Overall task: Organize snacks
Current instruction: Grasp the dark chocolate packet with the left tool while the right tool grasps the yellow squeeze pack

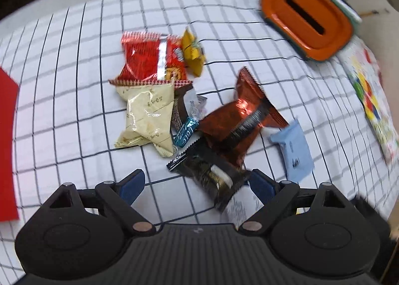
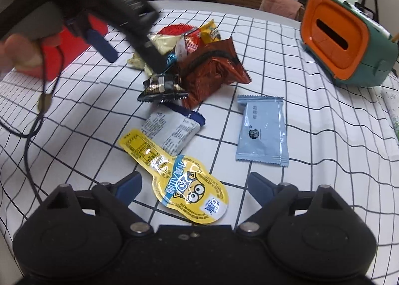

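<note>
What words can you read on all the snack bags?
Yellow cartoon pouch: large Chinese characters, upside down here, too distorted to quote.
White and blue packet: small print, too tiny to read.
Light blue packet: round logo and characters, too small.
Cream packet: faint characters, blurred.
Teal candy: curly lettering, blurred.

Round white counter (image 2: 249,6) under a black-grid white cloth (image 2: 311,120). Mid-counter, a heap of snack packets: red (image 1: 152,58), cream (image 1: 147,120), copper-brown (image 1: 239,120), black (image 1: 207,173). Nearer the front edge, a white-and-blue packet (image 2: 172,130) overlapping a yellow cartoon pouch (image 2: 184,185); just beside, a pale blue sachet (image 2: 261,130). Toward the far right edge, an orange-and-green box (image 2: 341,40). At the left edge, a red flat item (image 1: 7,140).
</note>
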Demonstrator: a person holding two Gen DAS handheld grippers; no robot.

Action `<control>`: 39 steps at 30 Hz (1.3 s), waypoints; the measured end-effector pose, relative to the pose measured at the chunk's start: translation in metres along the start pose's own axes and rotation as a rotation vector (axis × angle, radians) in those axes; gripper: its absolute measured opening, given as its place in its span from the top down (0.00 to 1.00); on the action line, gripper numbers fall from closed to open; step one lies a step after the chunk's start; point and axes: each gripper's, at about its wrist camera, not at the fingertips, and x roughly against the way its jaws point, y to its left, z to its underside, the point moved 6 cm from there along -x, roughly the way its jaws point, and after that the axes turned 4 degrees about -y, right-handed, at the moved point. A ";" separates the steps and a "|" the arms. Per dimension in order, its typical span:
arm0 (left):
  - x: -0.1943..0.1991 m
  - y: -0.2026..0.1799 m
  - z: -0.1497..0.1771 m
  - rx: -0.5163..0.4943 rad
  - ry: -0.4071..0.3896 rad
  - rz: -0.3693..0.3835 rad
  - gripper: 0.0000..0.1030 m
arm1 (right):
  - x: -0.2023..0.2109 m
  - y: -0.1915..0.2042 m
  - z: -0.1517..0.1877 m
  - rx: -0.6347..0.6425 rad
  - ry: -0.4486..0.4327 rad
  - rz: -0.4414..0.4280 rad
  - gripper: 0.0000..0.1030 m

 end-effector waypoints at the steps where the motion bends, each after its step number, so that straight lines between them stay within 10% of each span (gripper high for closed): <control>1: -0.006 0.002 -0.002 0.036 0.018 0.001 0.11 | -0.002 0.000 0.000 0.009 0.005 -0.007 0.15; 12: -0.050 0.013 -0.009 0.256 0.152 0.001 0.12 | -0.015 0.003 0.001 0.120 0.031 -0.062 0.25; 21: -0.050 0.007 -0.014 0.213 0.137 -0.030 0.31 | -0.013 0.016 0.000 0.142 0.007 -0.046 0.47; 25: -0.045 0.005 -0.010 0.181 0.138 -0.040 0.63 | -0.008 0.019 0.002 0.110 0.007 -0.015 0.51; 39: -0.004 0.011 0.018 -0.017 0.063 -0.021 0.69 | 0.027 0.019 0.010 -0.202 -0.005 0.037 0.51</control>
